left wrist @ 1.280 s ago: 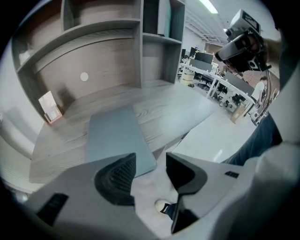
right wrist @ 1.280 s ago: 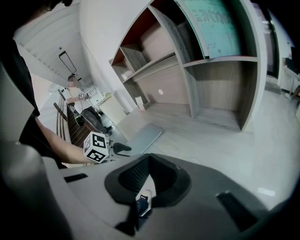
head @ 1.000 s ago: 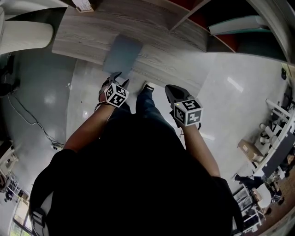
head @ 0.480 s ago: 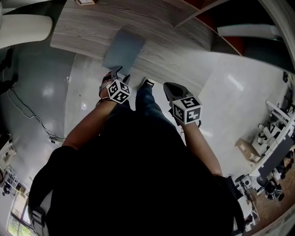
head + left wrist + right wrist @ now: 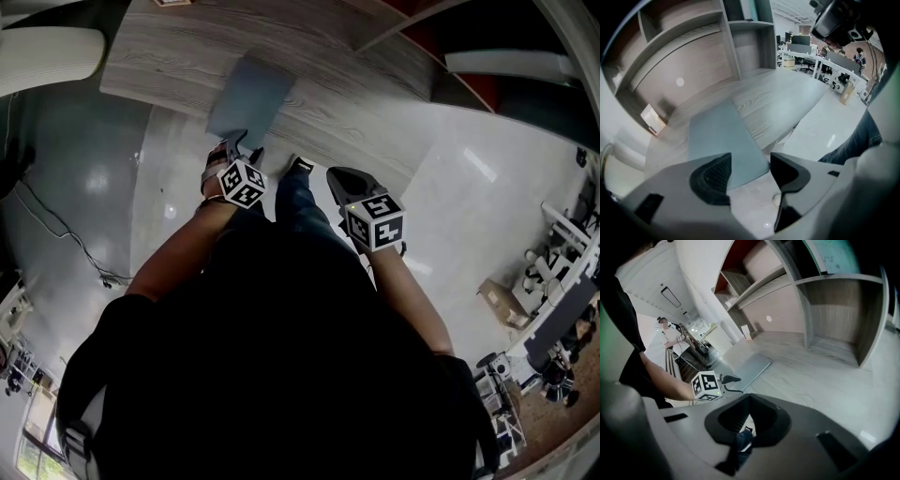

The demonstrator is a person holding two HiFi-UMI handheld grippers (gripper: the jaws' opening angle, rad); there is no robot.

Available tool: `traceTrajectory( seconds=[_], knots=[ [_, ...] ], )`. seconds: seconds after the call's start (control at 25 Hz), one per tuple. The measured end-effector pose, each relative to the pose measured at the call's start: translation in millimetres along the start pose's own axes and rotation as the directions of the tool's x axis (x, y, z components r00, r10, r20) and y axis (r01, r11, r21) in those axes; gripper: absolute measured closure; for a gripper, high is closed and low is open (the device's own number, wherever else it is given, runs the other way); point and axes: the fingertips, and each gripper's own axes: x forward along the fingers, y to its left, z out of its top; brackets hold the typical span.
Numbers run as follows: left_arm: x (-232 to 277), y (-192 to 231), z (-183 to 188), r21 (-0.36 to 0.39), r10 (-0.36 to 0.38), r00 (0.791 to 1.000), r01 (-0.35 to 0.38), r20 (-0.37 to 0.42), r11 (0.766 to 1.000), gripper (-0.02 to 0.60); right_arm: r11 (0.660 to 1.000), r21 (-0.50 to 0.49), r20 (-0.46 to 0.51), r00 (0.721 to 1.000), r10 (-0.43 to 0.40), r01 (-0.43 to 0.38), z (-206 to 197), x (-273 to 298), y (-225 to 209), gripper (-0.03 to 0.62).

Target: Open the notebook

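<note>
Notebook [image 5: 251,96] is closed, grey-blue cover up, lying flat and skewed on the tabletop [image 5: 356,103]. Its near corner sits right at the front edge; in the left gripper view it may overhang a little, can't confirm. Left gripper [image 5: 242,148] hangs just at that corner, pointing steeply down. Its fingers [image 5: 712,176] are released and have just been opening. The notebook's corner shows in the gap between them, but neither pad is on it. Right gripper [image 5: 336,175] is off to the side over the floor [image 5: 450,216], short of the tabletop and well apart from the notebook, with its fingers [image 5: 729,420] clenched on nothing. Step in hand, as I read it: pre-grasp on the cover, with nothing lifted yet, so the task is at its start. Next move calls for easing one finger under the cover only at that corner, pinching the cover rather than the whole block, then swinging it up and over about the spine. Can't tell which edge is the spine, so check that before committing. The tabletop looks smooth, so the book may slide or lift whole. The right gripper could press down on the far part to pin it.
</note>
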Motion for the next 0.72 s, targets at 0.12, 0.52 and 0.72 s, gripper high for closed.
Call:
traceTrajectory(
  seconds=[0.12,0.52,0.72],
  knots=[
    [0.0,-0.1,0.0,0.007,0.003,1.000,-0.003,-0.004,1.000,0.316,1.000,-0.003,0.001,1.000,0.003,-0.003,1.0,1.6,0.8,0.594],
    [-4.3,-1.8,2.8,0.022,-0.003,1.000,0.003,-0.001,1.000,0.349,1.000,-0.001,0.016,1.000,0.001,-0.001,5.4,1.7,1.8,0.594],
    [-9.6,-3.1,6.6,0.031,-0.013,1.000,0.013,0.010,0.999,0.378,1.000,-0.008,0.033,0.999,0.001,0.000,8.8,-0.4,5.7,0.594]
  ],
)
